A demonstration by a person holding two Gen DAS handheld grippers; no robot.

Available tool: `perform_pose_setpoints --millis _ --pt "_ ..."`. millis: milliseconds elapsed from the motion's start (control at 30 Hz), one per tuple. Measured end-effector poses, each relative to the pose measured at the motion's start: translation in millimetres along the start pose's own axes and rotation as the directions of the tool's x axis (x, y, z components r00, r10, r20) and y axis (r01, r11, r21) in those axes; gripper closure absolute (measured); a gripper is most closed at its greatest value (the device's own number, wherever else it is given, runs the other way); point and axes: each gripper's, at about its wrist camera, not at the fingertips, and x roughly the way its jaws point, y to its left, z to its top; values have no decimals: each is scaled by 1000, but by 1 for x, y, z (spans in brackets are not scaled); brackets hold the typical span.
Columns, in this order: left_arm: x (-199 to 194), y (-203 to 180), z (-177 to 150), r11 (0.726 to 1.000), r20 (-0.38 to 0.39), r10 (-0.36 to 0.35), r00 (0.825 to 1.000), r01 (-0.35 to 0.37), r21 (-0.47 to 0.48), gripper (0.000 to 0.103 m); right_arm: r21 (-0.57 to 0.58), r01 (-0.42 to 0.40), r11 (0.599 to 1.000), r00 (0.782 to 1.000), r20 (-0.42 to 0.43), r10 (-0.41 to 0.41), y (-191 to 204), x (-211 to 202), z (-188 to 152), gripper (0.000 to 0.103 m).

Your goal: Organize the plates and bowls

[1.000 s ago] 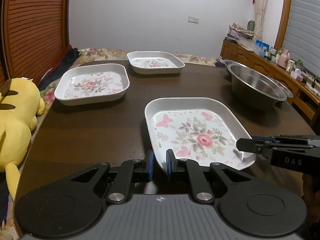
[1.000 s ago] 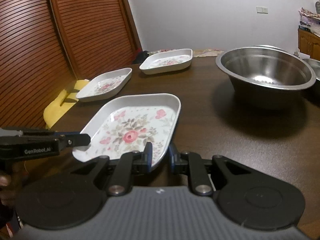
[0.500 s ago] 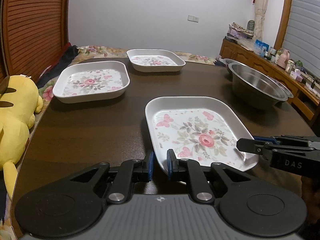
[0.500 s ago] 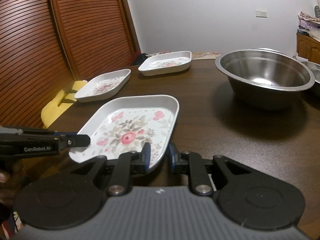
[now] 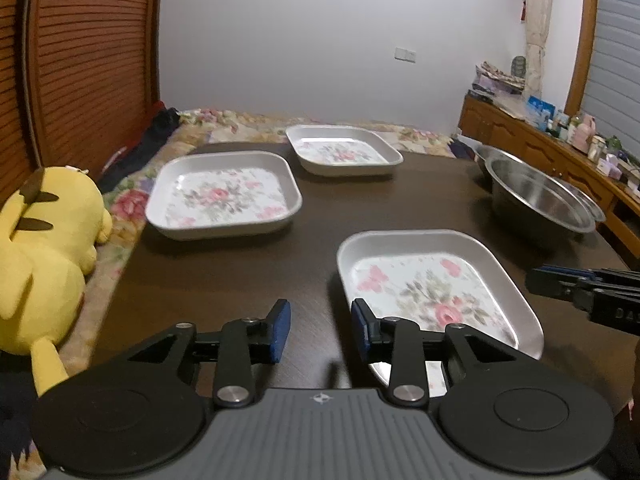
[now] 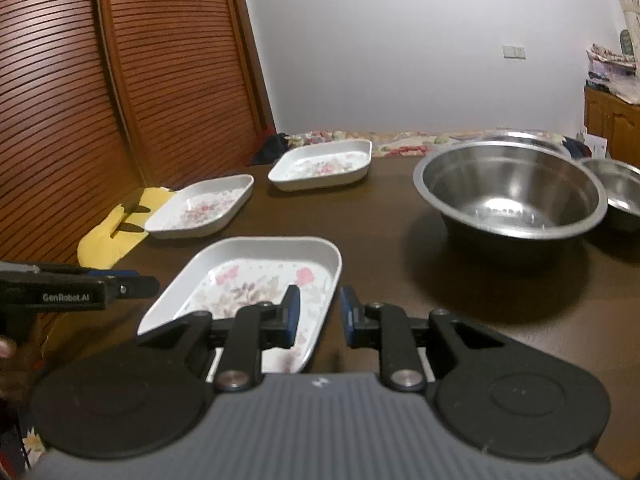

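Observation:
A white square plate with a floral print (image 5: 432, 280) (image 6: 260, 276) lies on the dark wooden table (image 5: 224, 272), nearest to me. My left gripper (image 5: 320, 326) is open at the plate's near left corner; its right finger covers the rim, its left finger is over bare table. My right gripper (image 6: 318, 316) is open and straddles the plate's right rim. Two more floral plates sit further off, one at the left (image 5: 224, 196) (image 6: 200, 210) and one at the back (image 5: 344, 152) (image 6: 320, 164). A large steel bowl (image 5: 540, 200) (image 6: 508, 192) stands at the right.
A smaller steel bowl (image 6: 624, 188) stands right of the large one. A yellow plush toy (image 5: 44, 248) lies off the table's left edge on a floral cover. A wooden slatted door is at the left, and a cluttered sideboard (image 5: 560, 152) is at the right.
Both grippers were shut on the near plate's rim; both have now opened and let go of it. The cameras have pulled back slightly.

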Motion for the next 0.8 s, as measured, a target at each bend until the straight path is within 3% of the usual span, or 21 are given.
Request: perform_pose_setpoints --millis 67,233,300,400,633,800 --pt "-3 3 5 1000 14 7 1000 -7 1 63 -8 -4 1000 1000 7 4 0 0 5 72" --pt "-6 9 18 1000 46 20 999 -21 19 49 -49 -19 999 1000 20 20 7 -1 19 69" --pt "-6 13 24 999 58 33 998 -35 26 31 -68 -29 997 999 22 31 10 2 27 65" --pt "-5 17 32 998 82 47 996 -51 49 19 -103 -42 994 998 33 46 17 6 38 50" --pt "11 37 55 995 97 86 992 -91 50 13 -177 -93 980 995 13 97 36 29 66 32" --pt "24 59 69 994 97 103 990 -106 29 13 -177 -150 973 989 -22 149 47 48 87 31"
